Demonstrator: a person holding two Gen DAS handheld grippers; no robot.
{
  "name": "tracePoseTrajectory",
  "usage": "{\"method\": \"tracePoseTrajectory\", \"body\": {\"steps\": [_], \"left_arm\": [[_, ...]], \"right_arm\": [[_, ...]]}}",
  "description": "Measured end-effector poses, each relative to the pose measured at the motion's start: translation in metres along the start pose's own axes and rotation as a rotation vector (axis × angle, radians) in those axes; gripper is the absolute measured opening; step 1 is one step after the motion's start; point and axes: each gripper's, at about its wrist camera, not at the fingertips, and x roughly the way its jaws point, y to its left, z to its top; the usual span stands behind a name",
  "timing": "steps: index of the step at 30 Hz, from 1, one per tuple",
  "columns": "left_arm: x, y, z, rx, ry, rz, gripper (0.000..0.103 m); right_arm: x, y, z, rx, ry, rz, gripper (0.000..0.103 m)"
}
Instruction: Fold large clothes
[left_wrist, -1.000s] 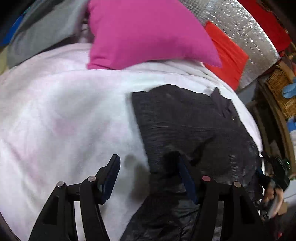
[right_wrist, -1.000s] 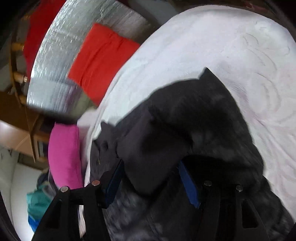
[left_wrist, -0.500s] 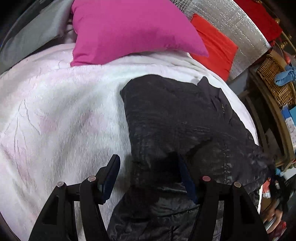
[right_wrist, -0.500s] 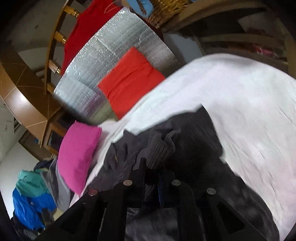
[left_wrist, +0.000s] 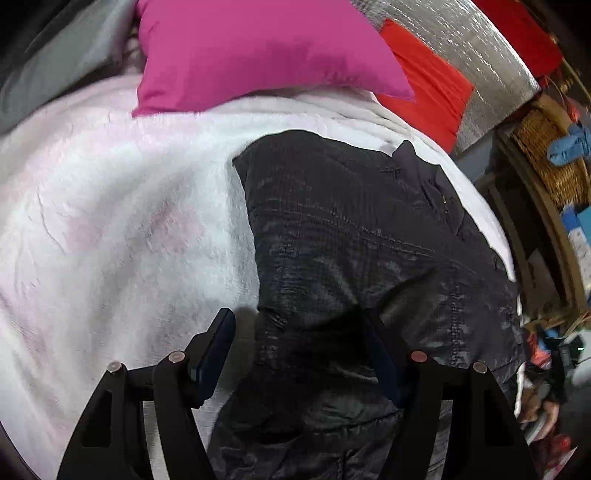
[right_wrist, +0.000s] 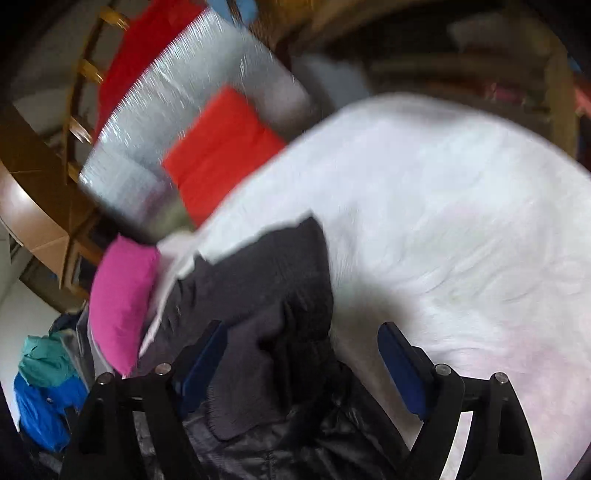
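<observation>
No text, label, brand, number or sign can be read in either view; the boxes on the shelf at the edge of the left wrist view are too small and blurred to make out.

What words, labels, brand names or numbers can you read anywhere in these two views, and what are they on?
None can be read.
Black jacket: no print or logo shows.
Pink pillow and red cushion: plain.
Blue and white boxes on the shelf at the right edge: any print is too small and warped to read.
The right wrist view is blurred throughout.
</observation>
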Motion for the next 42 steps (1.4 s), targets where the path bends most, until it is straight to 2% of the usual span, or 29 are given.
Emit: {"method": "tracePoseTrajectory", "body": {"steps": [2, 3, 4, 5, 6, 8, 10, 11, 12, 13, 15, 17, 18, 20, 23, 27, 31, 35, 37, 42], "left_arm": [[-0.001, -0.001, -0.002, 0.004, -0.009, -0.007, 0.068], [-0.001, -0.002, -0.002, 0.01, -0.013, -0.009, 0.066], [-0.001, -0.002, -0.003, 0.015, -0.014, -0.015, 0.064], [-0.001, -0.004, -0.002, 0.021, -0.014, -0.027, 0.056], [-0.001, -0.005, -0.001, 0.028, -0.018, -0.025, 0.051], [-0.001, -0.012, 0.003, 0.052, -0.036, -0.003, 0.046], [0.003, -0.016, 0.005, 0.063, -0.038, 0.023, 0.046], [0.006, -0.017, 0.003, 0.075, -0.037, 0.045, 0.047], [0.01, -0.02, 0.0, 0.105, -0.038, 0.07, 0.051], [0.01, -0.021, -0.002, 0.123, -0.039, 0.079, 0.051], [0.004, -0.021, -0.005, 0.123, -0.032, 0.094, 0.053], [-0.005, -0.018, -0.007, 0.104, -0.016, 0.086, 0.053], [-0.012, -0.017, -0.01, 0.104, -0.013, 0.082, 0.053], [-0.032, -0.016, -0.022, 0.126, -0.021, 0.086, 0.053], [-0.066, -0.013, -0.053, 0.185, -0.046, 0.073, 0.059], [-0.111, 0.007, -0.112, 0.225, -0.035, 0.025, 0.067], [-0.141, 0.036, -0.176, 0.193, 0.022, -0.032, 0.07], [-0.15, 0.061, -0.232, 0.146, 0.1, -0.071, 0.072], [-0.15, 0.068, -0.248, 0.126, 0.119, -0.094, 0.072], [-0.144, 0.076, -0.276, 0.048, 0.191, -0.233, 0.076]], "right_arm": [[0.026, 0.002, -0.001, -0.01, 0.092, 0.017, 0.073], [0.037, 0.008, -0.003, -0.047, 0.129, -0.015, 0.051], [0.04, 0.018, -0.007, -0.108, 0.118, -0.068, 0.046], [0.037, 0.024, -0.009, -0.149, 0.096, -0.086, 0.04], [0.027, 0.034, -0.016, -0.201, 0.063, -0.096, 0.03], [0.006, 0.044, -0.016, -0.214, -0.014, -0.084, 0.027], [0.001, 0.044, -0.018, -0.205, -0.037, -0.079, 0.027], [0.007, 0.042, -0.019, -0.218, -0.018, -0.103, 0.027], [0.02, 0.037, -0.023, -0.233, 0.037, -0.152, 0.028], [0.027, 0.031, -0.026, -0.224, 0.068, -0.173, 0.032], [0.013, 0.028, -0.026, -0.182, 0.049, -0.144, 0.036], [-0.004, 0.032, -0.026, -0.158, 0.044, -0.107, 0.053], [-0.016, 0.034, -0.028, -0.154, 0.024, -0.073, 0.069], [-0.045, 0.036, -0.035, -0.17, -0.022, -0.049, 0.07], [-0.082, 0.029, -0.053, -0.203, -0.024, -0.025, 0.07], [-0.138, -0.001, -0.087, -0.218, 0.011, -0.008, 0.07], [-0.182, -0.037, -0.122, -0.199, 0.071, 0.023, 0.076], [-0.202, -0.065, -0.165, -0.196, 0.164, 0.033, 0.079], [-0.205, -0.082, -0.188, -0.168, 0.206, 0.046, 0.079], [-0.184, -0.114, -0.222, -0.083, 0.273, 0.112, 0.079]]}}
